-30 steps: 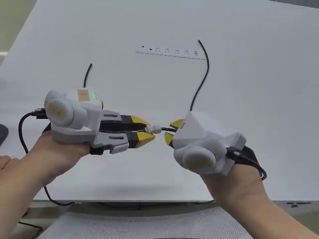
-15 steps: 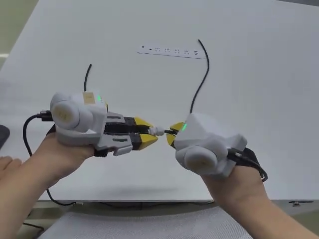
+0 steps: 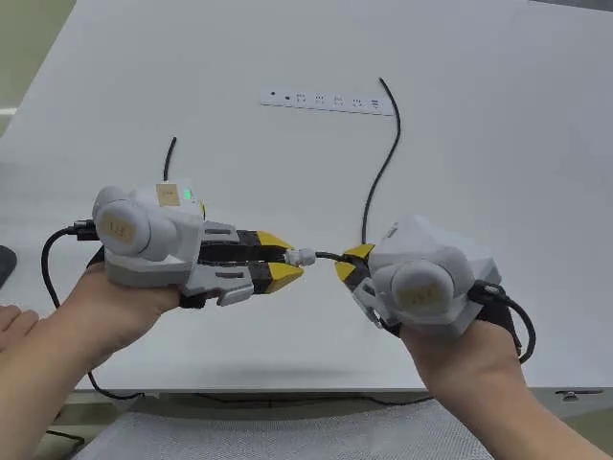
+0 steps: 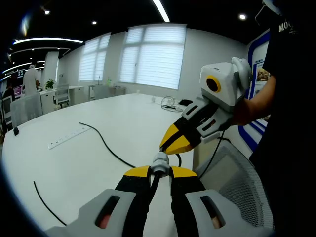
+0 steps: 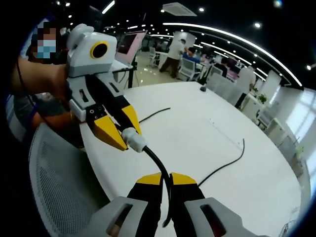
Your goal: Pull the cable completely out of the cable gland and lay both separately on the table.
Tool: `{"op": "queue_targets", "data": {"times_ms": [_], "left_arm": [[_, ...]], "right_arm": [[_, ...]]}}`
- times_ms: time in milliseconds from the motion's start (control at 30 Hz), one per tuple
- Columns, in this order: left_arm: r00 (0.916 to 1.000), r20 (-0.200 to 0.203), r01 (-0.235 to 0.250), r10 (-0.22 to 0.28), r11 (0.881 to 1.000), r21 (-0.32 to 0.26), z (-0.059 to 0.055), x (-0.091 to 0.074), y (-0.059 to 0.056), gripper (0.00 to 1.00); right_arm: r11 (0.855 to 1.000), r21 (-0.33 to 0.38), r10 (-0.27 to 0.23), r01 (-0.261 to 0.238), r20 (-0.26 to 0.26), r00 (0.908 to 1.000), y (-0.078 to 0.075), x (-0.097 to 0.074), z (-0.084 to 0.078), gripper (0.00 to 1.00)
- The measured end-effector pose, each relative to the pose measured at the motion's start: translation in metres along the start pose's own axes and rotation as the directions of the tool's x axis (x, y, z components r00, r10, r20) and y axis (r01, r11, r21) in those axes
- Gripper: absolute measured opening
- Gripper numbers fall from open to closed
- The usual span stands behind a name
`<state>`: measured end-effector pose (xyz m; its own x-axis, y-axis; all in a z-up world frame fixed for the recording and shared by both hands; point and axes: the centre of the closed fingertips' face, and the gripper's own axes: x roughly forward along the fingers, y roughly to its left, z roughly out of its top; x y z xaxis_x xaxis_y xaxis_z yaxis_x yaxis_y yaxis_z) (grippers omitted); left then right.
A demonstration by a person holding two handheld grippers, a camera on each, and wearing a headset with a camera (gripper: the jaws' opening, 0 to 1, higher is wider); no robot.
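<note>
2 grippers: left gripper [image 3: 295,261], right gripper [image 3: 347,261]; 1 cable gland [image 3: 301,257]; 2 black cables: long cable [image 3: 378,182] right of gland, short cable [image 3: 170,153] left; 1 power strip [image 3: 326,100] beyond gland; 1 table [image 3: 498,144]

Lit brightly and evenly from overhead in the head view. White table [image 3: 479,192] pale and flat, with just a faint soft shadow near the front edge. Sharp throughout. Strong fisheye bending toward the edges in both gripper views, and dark ceilings cut by glaring strip lights [image 4: 160,9]. Windows [image 4: 148,57] blown out white in the left gripper view. Gland [image 4: 159,163] and cable [image 5: 154,159] crisp up close. Far desks [image 5: 195,69] soft and smeared in the right gripper view.
</note>
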<state>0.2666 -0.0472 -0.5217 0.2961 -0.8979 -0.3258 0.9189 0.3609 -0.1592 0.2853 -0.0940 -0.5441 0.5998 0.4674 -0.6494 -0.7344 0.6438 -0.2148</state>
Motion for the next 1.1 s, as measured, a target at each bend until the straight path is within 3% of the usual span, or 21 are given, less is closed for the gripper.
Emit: {"op": "queue_targets", "data": {"times_ms": [100, 267, 433, 467, 533, 633, 733, 833, 1033, 1100], "left_arm": [[1.0000, -0.002, -0.004, 0.004, 1.000, -0.001, 0.000, 0.001, 0.000, 0.15], [0.9998, -0.004, -0.019, 0.019, 1.000, -0.006, -0.001, 0.002, 0.000, 0.15], [0.9995, -0.014, -0.027, 0.027, 1.000, -0.006, -0.003, 0.007, -0.001, 0.15], [0.9995, -0.016, -0.028, 0.028, 1.000, -0.006, -0.004, 0.008, -0.002, 0.15], [0.9993, -0.021, -0.030, 0.029, 1.000, -0.007, -0.005, 0.010, -0.003, 0.15], [0.9990, -0.027, -0.035, 0.034, 0.999, -0.006, -0.006, 0.010, -0.004, 0.15], [0.9987, -0.024, -0.045, 0.044, 0.999, -0.014, -0.006, 0.011, -0.003, 0.15], [0.9984, -0.028, -0.051, 0.050, 0.999, -0.017, -0.006, 0.013, -0.003, 0.15], [0.9971, -0.033, -0.069, 0.068, 0.997, -0.027, -0.007, 0.014, 0.000, 0.15], [0.9966, -0.031, -0.077, 0.076, 0.997, -0.031, -0.007, 0.013, 0.001, 0.15]], "right_arm": [[0.996, 0.087, 0.003, -0.002, -0.004, 1.0000, -0.006, -0.001, -0.008, 0.00], [0.985, 0.174, -0.002, 0.004, -0.009, 1.0000, -0.017, -0.002, -0.023, 0.00], [0.960, 0.279, 0.009, -0.005, -0.014, 0.9999, -0.021, -0.001, -0.040, 0.00], [0.955, 0.297, 0.007, -0.003, -0.013, 0.9999, -0.022, -0.001, -0.043, 0.00], [0.932, 0.363, 0.017, -0.012, -0.010, 0.9998, -0.022, -0.001, -0.050, 0.00], [0.922, 0.388, 0.016, -0.009, -0.014, 0.9998, -0.026, -0.001, -0.058, 0.00], [0.886, 0.463, 0.026, -0.017, -0.014, 0.9996, -0.026, 0.000, -0.065, 0.00], [0.887, 0.461, 0.033, -0.024, -0.011, 0.9994, -0.026, 0.001, -0.065, 0.00], [0.923, 0.383, 0.041, -0.040, 0.005, 0.9992, -0.026, -0.002, -0.060, 0.01], [0.948, 0.317, 0.038, -0.039, 0.009, 0.9992, -0.028, -0.005, -0.057, 0.01]]}}
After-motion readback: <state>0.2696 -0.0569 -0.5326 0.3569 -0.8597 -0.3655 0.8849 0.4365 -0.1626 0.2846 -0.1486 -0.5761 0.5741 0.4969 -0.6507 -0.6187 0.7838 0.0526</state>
